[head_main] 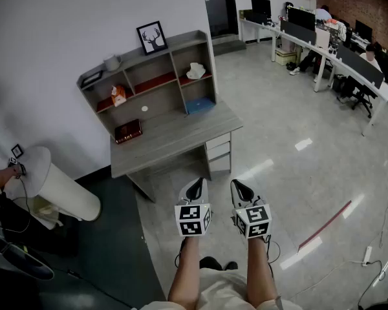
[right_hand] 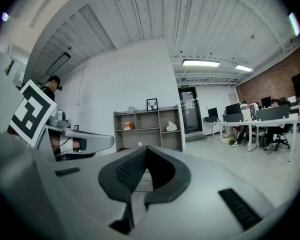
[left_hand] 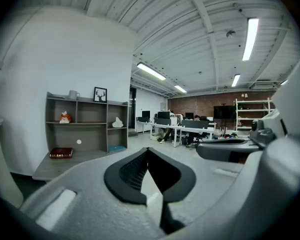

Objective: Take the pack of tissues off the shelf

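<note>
A grey shelf unit (head_main: 149,51) stands on a grey desk (head_main: 174,134) against the white wall, well ahead of me. On its middle left shelf sits an orange pack with white tissue sticking out (head_main: 119,94) (left_hand: 65,117) (right_hand: 128,126). A white crumpled-looking object (head_main: 195,71) (left_hand: 118,123) lies on the right shelf. My left gripper (head_main: 197,181) (left_hand: 148,150) and right gripper (head_main: 236,183) (right_hand: 146,148) hang side by side over the floor, short of the desk. Both are shut and hold nothing.
The shelf also carries a deer picture (head_main: 152,37), a mug (head_main: 112,62), a blue book (head_main: 199,104) and a small white ball (head_main: 144,108). A red-brown box (head_main: 128,132) lies on the desk. A white round stand (head_main: 52,179) is at left; office desks with seated people (head_main: 323,37) are far right.
</note>
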Tool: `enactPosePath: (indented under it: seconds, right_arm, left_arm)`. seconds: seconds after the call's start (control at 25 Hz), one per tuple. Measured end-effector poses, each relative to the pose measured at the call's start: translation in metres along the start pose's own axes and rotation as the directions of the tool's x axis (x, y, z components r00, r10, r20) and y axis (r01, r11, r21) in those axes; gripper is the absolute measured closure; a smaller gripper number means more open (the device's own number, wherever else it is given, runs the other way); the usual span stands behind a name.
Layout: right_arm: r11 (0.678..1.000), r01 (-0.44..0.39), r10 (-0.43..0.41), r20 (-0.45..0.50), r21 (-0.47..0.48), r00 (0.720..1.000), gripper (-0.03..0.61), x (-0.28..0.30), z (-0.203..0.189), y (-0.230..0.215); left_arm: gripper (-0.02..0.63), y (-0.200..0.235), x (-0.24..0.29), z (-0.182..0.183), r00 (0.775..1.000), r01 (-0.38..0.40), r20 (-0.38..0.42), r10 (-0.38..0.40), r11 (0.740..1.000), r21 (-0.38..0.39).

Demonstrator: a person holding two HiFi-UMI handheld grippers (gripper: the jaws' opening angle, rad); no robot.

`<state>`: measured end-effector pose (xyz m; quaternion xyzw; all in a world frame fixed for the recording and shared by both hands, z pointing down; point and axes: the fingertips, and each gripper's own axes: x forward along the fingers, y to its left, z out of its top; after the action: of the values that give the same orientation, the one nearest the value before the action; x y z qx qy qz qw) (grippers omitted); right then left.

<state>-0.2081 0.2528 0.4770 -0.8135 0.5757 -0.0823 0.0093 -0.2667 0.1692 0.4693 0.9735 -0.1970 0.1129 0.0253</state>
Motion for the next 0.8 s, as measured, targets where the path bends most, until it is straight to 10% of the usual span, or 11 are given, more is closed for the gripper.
enactPosePath:
  seconds: [0.8]
  right_arm:
    - [0.999, -0.039, 0.04, -0.065, 0.01, 0.997, 0.563, 0.107, -0.004, -0.047]
  left_arm:
    - [0.604, 0.058, 0.093, 0.023, 0.998, 0.025, 0.054, -0.024, 1.0, -0.019]
